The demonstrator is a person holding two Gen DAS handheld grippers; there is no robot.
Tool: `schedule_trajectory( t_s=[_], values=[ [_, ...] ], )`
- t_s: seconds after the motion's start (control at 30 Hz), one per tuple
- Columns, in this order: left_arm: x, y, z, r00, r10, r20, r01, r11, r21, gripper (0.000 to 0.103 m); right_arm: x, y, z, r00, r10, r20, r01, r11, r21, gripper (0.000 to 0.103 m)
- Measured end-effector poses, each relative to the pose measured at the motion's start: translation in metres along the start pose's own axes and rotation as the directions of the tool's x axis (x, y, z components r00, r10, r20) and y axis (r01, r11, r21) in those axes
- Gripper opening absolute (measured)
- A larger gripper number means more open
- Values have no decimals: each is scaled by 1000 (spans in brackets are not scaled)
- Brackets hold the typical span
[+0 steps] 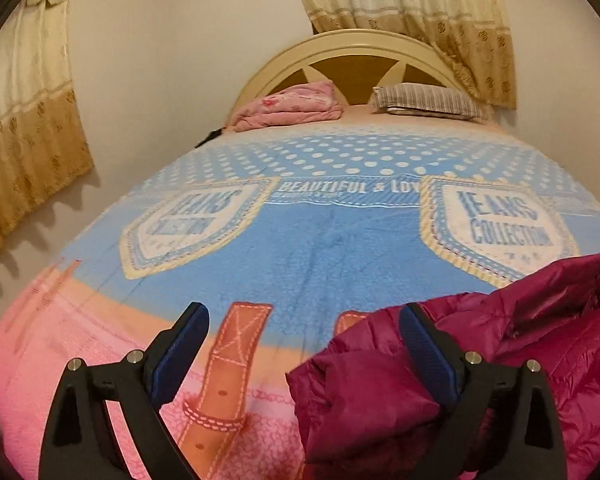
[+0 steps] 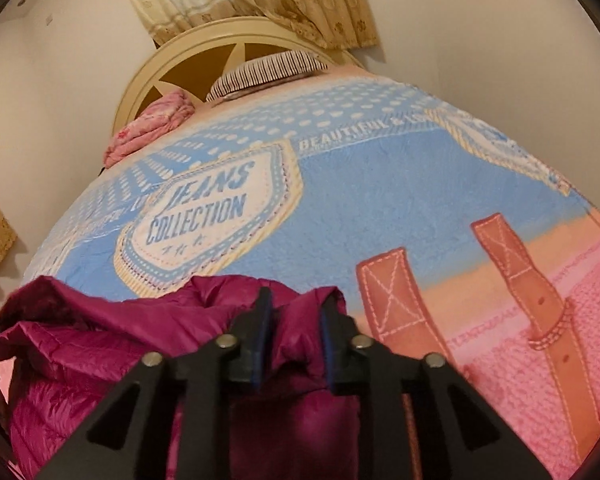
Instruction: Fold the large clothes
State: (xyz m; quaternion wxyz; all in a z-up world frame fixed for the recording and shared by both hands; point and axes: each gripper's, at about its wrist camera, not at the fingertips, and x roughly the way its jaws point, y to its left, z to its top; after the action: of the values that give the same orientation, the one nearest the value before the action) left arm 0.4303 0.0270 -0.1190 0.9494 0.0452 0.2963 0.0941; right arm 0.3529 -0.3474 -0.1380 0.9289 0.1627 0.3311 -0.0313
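A magenta puffer jacket lies crumpled on the near part of the bed. In the left wrist view it fills the lower right. My left gripper stands wide open just above the blanket; the jacket's left edge reaches in between its fingers, and the right finger sits against the fabric without a grip. In the right wrist view the jacket is heaped at lower left and under the tool. My right gripper is partly open, with a puffy fold of the jacket standing in the gap between its pads.
The bed is covered by a blue and pink printed blanket. At its head are a folded pink quilt, a striped pillow and a cream headboard. Curtains hang on the walls.
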Motion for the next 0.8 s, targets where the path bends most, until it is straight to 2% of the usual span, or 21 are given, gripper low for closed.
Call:
schedule_trajectory(
  t_s=[0.03,0.07,0.1,0.17,0.2,0.3,0.4,0.5,0.6,0.7,0.8],
  values=[
    [-2,1,4,1000,19,15,-19,1000,-7,96,1,0,4,1000,7,0,-7,1000,9,36],
    [-5,5,5,999,28,28,-27,999,-16,96,-2,-2,8,1000,20,4,-20,1000,20,47],
    [-10,9,10,999,29,45,-27,999,-31,96,-4,-5,12,1000,20,16,-20,999,28,68],
    [-18,18,19,997,49,63,-46,997,-54,96,-19,-12,21,996,-14,93,8,998,57,85],
    [-22,21,24,996,64,66,-60,996,-65,96,-26,-15,25,992,-28,121,20,998,65,86],
    [-45,29,28,993,88,83,-77,990,-121,96,-44,-7,28,990,-72,124,63,995,73,86],
    [-71,15,16,990,13,137,6,990,-137,96,-64,28,15,991,-50,127,49,999,15,86],
    [-77,-29,4,991,-22,136,27,999,-37,96,-60,83,-9,994,2,113,11,994,-113,86],
    [-61,-67,-9,989,48,141,-59,995,78,97,-38,117,-29,997,16,71,-1,979,-204,82],
    [-28,-77,-16,993,91,76,-98,991,96,97,-13,121,-36,997,-56,56,68,967,-244,82],
    [8,-66,-19,995,94,-39,-93,995,33,97,2,109,-42,994,-101,34,107,966,-234,82]
  ],
)
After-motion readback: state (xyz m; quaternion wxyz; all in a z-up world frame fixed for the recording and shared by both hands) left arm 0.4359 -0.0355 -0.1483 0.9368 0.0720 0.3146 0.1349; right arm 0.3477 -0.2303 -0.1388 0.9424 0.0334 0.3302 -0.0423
